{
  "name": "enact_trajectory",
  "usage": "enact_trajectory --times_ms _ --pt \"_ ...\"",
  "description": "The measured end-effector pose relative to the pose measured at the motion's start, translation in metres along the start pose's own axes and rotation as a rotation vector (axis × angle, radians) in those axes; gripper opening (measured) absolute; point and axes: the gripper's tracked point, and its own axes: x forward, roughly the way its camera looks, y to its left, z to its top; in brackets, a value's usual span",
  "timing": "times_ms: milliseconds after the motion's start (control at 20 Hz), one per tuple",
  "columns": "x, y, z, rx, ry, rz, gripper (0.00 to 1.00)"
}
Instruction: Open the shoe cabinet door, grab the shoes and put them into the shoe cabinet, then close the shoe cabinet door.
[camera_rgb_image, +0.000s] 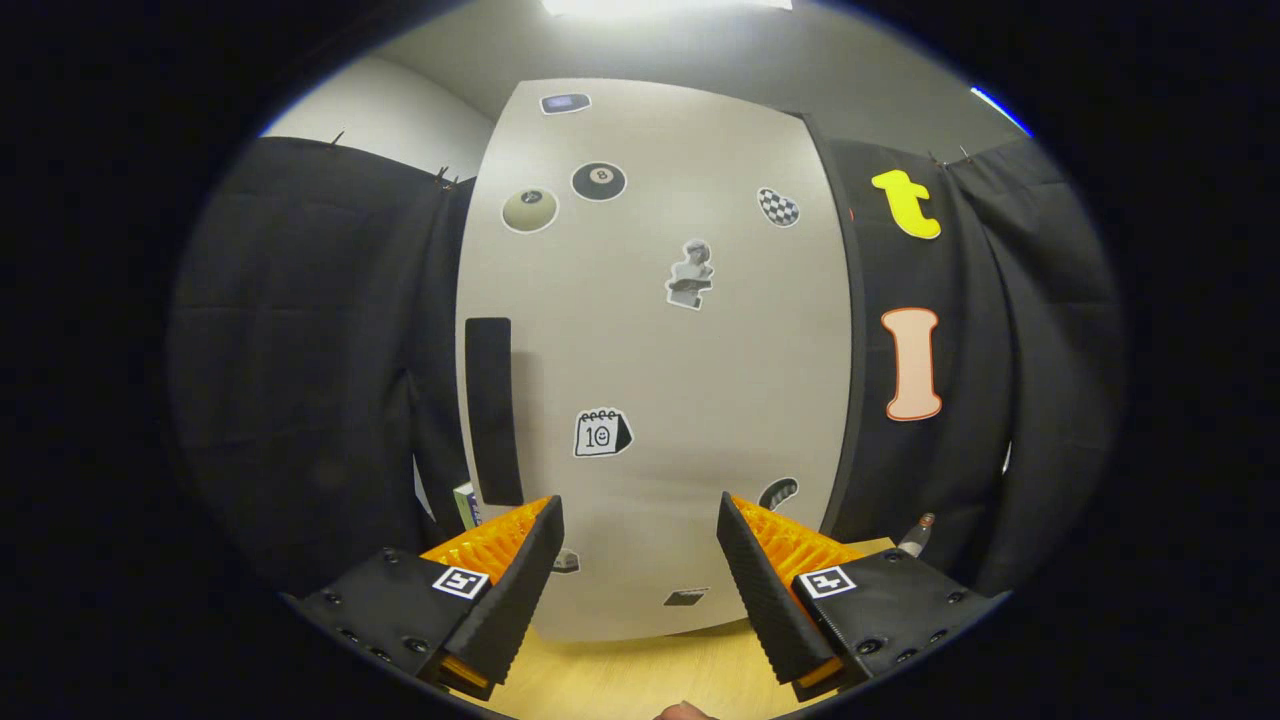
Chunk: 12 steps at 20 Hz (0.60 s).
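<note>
A: How is the gripper (640, 535) held?
B: Its jaws are spread wide, nothing gripped, squared up to the shut cabinet door (655, 350) just ahead on the bench (640, 675).
A: Why there?
B: The handle (492, 410) is kept within reach, beyond the left finger.

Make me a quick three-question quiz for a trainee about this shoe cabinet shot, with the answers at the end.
1. True or false: the shoe cabinet door is shut.
2. Where does the dark vertical handle sit relative to the calendar sticker?
A. to its left
B. to its right
C. straight below it
3. Fill in: the gripper is ____, with nothing between its fingers.

Key:
1. True; the door faces the gripper flat, showing no gap.
2. A
3. open
</note>
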Motion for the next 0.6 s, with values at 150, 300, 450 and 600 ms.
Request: enact_trajectory --times_ms 150,300,450,600 --pt "-0.027 -0.009 -0.002 -0.016 -0.011 -0.002 0.96" --pt "-0.052 -0.017 -0.008 -0.014 -0.01 -0.005 0.96" --pt "-0.073 -0.024 -0.012 -0.023 -0.026 -0.024 0.96" --pt "-0.089 -0.026 -0.017 -0.021 -0.039 -0.03 0.96"
